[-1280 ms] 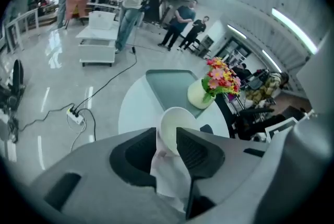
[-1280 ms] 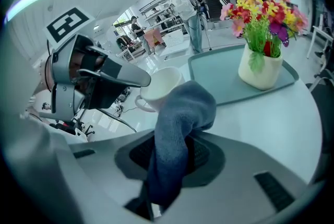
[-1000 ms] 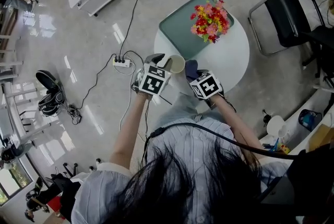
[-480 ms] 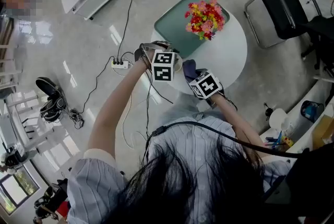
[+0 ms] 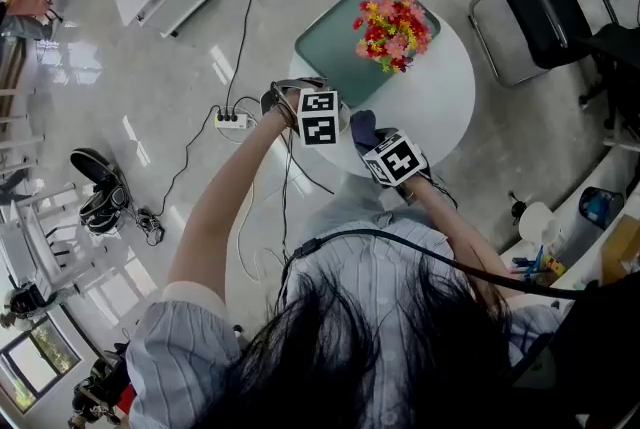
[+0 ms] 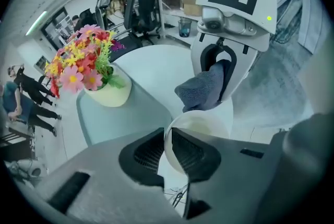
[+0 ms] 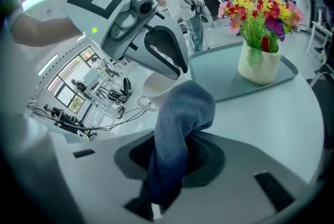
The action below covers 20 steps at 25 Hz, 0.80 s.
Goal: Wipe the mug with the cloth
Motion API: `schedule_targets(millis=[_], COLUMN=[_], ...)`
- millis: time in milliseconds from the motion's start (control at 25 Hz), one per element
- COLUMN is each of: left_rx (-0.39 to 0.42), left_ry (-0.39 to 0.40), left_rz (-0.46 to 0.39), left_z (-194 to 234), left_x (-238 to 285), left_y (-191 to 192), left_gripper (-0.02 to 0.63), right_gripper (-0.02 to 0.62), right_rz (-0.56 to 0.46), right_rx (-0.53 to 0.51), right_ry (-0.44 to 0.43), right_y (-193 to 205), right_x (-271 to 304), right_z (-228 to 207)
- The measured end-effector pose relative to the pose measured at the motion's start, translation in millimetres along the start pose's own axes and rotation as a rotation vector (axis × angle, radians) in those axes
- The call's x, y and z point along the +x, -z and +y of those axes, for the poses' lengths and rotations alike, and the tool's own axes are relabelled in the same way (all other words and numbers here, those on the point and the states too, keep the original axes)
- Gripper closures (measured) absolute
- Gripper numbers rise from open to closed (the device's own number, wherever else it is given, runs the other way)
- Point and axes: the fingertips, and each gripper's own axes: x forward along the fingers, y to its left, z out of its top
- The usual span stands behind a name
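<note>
Mug: white, sat at near edge of round table, low centre of left gripper view. Rim wall pinched by left gripper, jaws just closed onto it from above, likely to steady it for wiping. Inside pale, seemingly empty. Cloth: blue, clamped in right gripper, bunched end raised just beside mug, probably ready for a first pass; contact not confirmed. Pot: cream, filled with flowers, placed on green tray, upper centre of head view, apart from the work.
</note>
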Motion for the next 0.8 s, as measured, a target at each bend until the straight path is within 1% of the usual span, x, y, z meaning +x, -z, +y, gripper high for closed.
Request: schedule_targets(millis=[80, 120, 240, 480, 560, 680, 800], left_rx=[-0.064, -0.111, -0.287, -0.648, -0.763, -0.933, -1.069], left_ry=[-0.018, -0.025, -0.037, -0.09, -0.106, -0.153, -0.158], left_rz=[-0.015, -0.026, -0.071, -0.182, -0.201, -0.201, -0.24], left_z=[0.8, 1.0, 1.9, 3.9, 5.1, 10.0, 10.1], left_x=[-1.6, -2.3, -5.1, -17.6, -21.0, -31.5, -33.8], left_y=[3.0, 5.0, 11.7, 21.5, 29.8, 46.8, 53.3], left_gripper=[0.547, 0.548, 0.546, 0.547, 0.548, 0.548, 0.546], right_gripper=[0.494, 0.494, 0.494, 0.494, 0.494, 0.494, 0.494], right_rz=[0.001, 0.001, 0.002, -0.002, -0.007, -0.015, -0.02], right_rx=[-0.004, -0.007, -0.015, -0.03, -0.031, -0.035, -0.05], right_ry=[-0.003, -0.004, -0.008, -0.013, -0.014, -0.016, -0.01], right_y=[-0.4, -0.8, -2.1, -2.7, -4.7, -8.4, -11.9], right_x=[-0.6, -0.5, 0.0, -4.4, -5.1, -6.4, -7.8], right_z=[1.6, 2.5, 4.4, 7.0, 7.7, 9.2, 10.1])
